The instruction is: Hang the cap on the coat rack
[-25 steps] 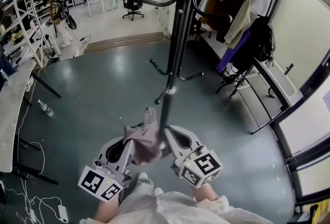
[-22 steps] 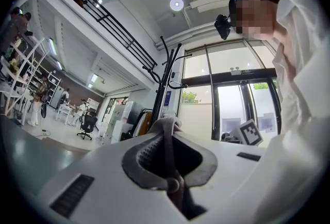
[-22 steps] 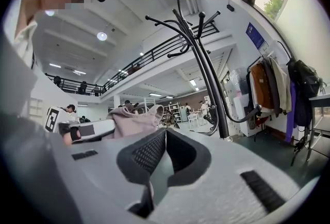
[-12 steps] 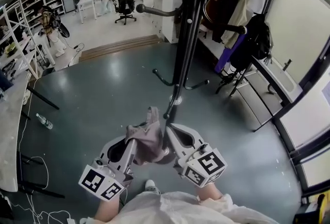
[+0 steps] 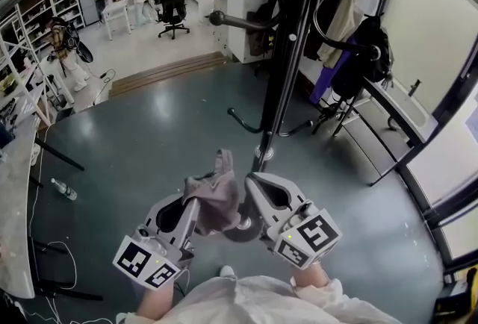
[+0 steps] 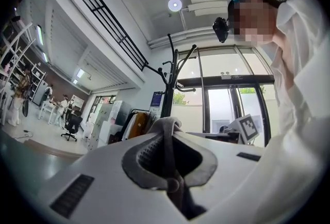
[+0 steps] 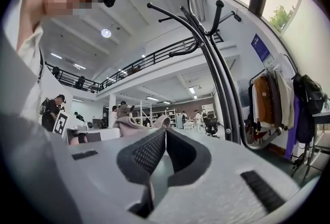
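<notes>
The coat rack's pole (image 5: 280, 69) rose just ahead, its curved hooks (image 5: 240, 123) jutting both ways. Open floor (image 5: 149, 128) lay left; a loaded garment rail (image 5: 351, 31) crowded the right.

The right gripper (image 7: 165, 131) has its jaws pressed together on the cap (image 7: 131, 124). A thin strip of pinkish-grey cloth is pinched between them, and the rest bunches up just past the tips, off to the gripper's left. Close on the gripper's right the black coat rack (image 7: 223, 89) rises, curved hooks spreading overhead. Further right, clothes (image 7: 273, 96) hang on a rail.
</notes>
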Motion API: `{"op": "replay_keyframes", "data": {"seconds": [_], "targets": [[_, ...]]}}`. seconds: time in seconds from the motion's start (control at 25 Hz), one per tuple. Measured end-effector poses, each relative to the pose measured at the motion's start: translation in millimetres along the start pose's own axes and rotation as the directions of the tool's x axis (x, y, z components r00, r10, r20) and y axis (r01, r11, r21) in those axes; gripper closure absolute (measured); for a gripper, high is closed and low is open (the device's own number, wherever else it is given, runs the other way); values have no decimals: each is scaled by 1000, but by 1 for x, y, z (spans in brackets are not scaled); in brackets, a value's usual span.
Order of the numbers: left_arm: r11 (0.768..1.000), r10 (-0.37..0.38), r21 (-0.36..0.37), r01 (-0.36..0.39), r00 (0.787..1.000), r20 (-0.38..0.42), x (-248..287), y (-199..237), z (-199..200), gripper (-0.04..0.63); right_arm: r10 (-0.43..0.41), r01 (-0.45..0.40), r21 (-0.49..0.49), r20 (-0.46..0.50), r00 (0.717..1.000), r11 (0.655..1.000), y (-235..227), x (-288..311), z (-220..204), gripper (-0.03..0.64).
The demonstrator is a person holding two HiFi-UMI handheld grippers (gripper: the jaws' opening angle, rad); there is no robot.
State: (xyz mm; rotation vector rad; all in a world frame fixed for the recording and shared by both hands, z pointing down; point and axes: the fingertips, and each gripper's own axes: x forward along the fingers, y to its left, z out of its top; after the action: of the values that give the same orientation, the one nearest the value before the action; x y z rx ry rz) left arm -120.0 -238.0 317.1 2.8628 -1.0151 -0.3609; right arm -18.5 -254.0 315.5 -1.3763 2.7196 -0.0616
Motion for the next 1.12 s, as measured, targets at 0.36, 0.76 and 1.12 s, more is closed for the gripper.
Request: {"op": "replay_keyframes", "data": {"seconds": [0.36,0.76,1.12], "targets": [[998,-55,-29,55,998,-4,13,17,-4,577,-36,35,10,40,999,999,-18,12,7,612],[999,-35,0,35,999,22,23,20,12,577,-52,48,77,54,997,996,-36,18,9,612],[1000,-19,21,18,999,44,35,13,17,577,-3,-1,87,46,999,996,-35,21,7,612]]}}
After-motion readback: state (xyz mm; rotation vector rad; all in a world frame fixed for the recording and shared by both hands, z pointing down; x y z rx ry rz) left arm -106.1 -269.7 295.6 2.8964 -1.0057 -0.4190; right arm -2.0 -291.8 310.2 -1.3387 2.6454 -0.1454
